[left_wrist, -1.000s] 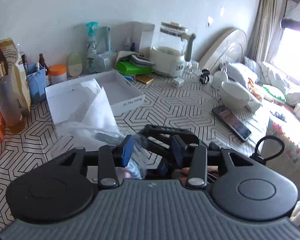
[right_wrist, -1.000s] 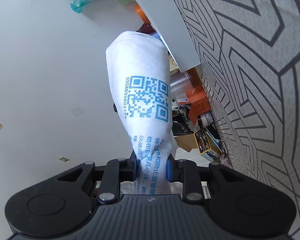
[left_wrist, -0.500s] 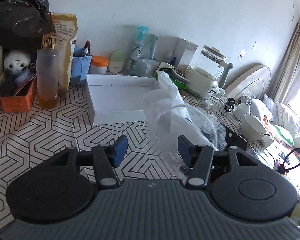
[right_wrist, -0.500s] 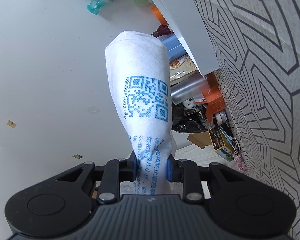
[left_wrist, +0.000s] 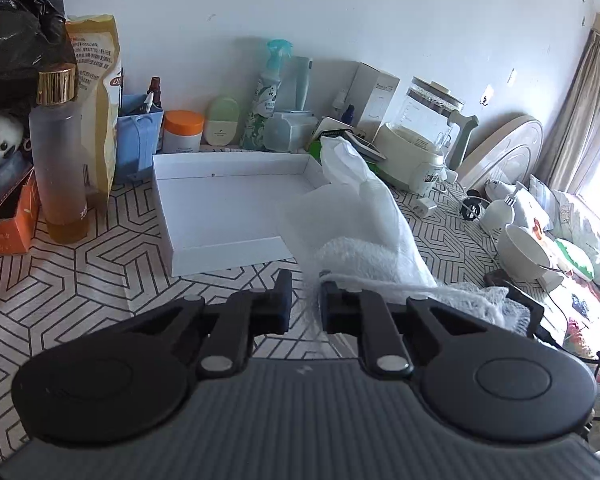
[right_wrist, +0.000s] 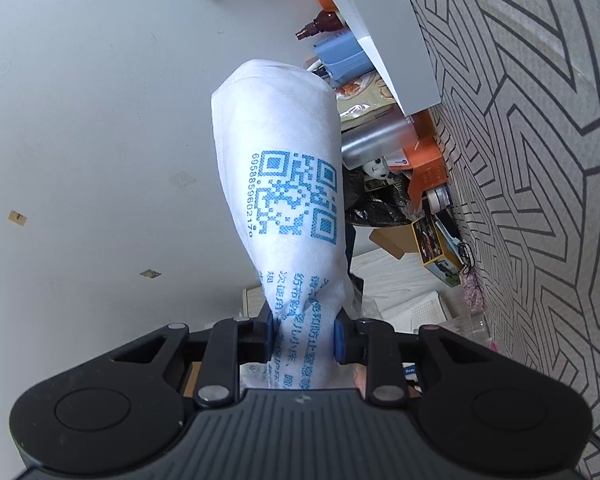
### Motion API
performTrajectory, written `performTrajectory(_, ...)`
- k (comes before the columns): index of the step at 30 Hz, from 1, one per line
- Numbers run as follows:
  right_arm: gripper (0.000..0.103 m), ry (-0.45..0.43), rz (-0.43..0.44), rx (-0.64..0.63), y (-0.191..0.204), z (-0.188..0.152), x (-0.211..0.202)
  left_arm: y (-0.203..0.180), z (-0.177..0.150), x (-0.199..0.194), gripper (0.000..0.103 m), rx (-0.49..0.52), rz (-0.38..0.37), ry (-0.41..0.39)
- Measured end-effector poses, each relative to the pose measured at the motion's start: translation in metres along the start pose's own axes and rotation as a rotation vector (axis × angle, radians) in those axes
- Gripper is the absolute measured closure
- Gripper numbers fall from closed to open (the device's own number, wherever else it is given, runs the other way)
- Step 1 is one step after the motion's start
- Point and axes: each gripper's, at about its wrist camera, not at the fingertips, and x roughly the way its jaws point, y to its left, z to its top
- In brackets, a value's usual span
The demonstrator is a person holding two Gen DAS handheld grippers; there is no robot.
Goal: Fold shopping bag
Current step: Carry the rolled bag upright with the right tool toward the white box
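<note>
I am holding the white non-woven shopping bag (right_wrist: pixel 284 184) bunched in my right gripper (right_wrist: pixel 303 340); its blue-padded jaws are pinching the gathered fabric at the bottom centre of the right wrist view, and the bag is standing up from there with a blue QR code and blue printed lettering facing the camera.

In the left wrist view the same bag (left_wrist: pixel 364 216) is draping across the middle right of the frame, over the near right corner of the shallow white cardboard box (left_wrist: pixel 228 204) that is sitting on the black-and-white geometric-patterned tabletop (left_wrist: pixel 80 280). My left gripper (left_wrist: pixel 305 306) has just been closing its jaws; they are standing narrowly apart at the lower centre, with a thin, blurred edge of the bag between them, and I cannot tell whether they are already pressing on it.
</note>
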Motion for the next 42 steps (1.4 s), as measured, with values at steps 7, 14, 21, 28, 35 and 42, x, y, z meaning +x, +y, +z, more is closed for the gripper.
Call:
performTrajectory(7, 0.075, 0.056, -0.171, -0.179, 0.021, -0.005, 0.000, -0.003, 0.023, 0.018, 0.089, 0.040, -0.051, 0.017)
performTrajectory(14, 0.075, 0.113, -0.200, -0.183, 0.029, -0.005, -0.007, 0.007, 0.034, 0.042, 0.075, 0.048, -0.057, 0.164)
performTrajectory(21, 0.075, 0.034, 0.045, 0.011, 0.015, 0.001, -0.022, 0.030, 0.013, 0.048, 0.041, -0.027, -0.101, 0.267)
performTrajectory(28, 0.075, -0.116, 0.119, 0.053, 0.031, 0.010, -0.023, 0.036, 0.008, 0.041, 0.033, -0.065, -0.197, 0.235)
performTrajectory(35, 0.075, -0.246, 0.196, -0.027, 0.059, -0.001, -0.036, 0.028, 0.030, 0.047, 0.025, -0.019, -0.269, 0.218)
performTrajectory(42, 0.075, -0.402, 0.214, 0.033, 0.048, 0.015, -0.048, 0.034, 0.043, 0.053, 0.025, -0.166, -0.587, 0.176)
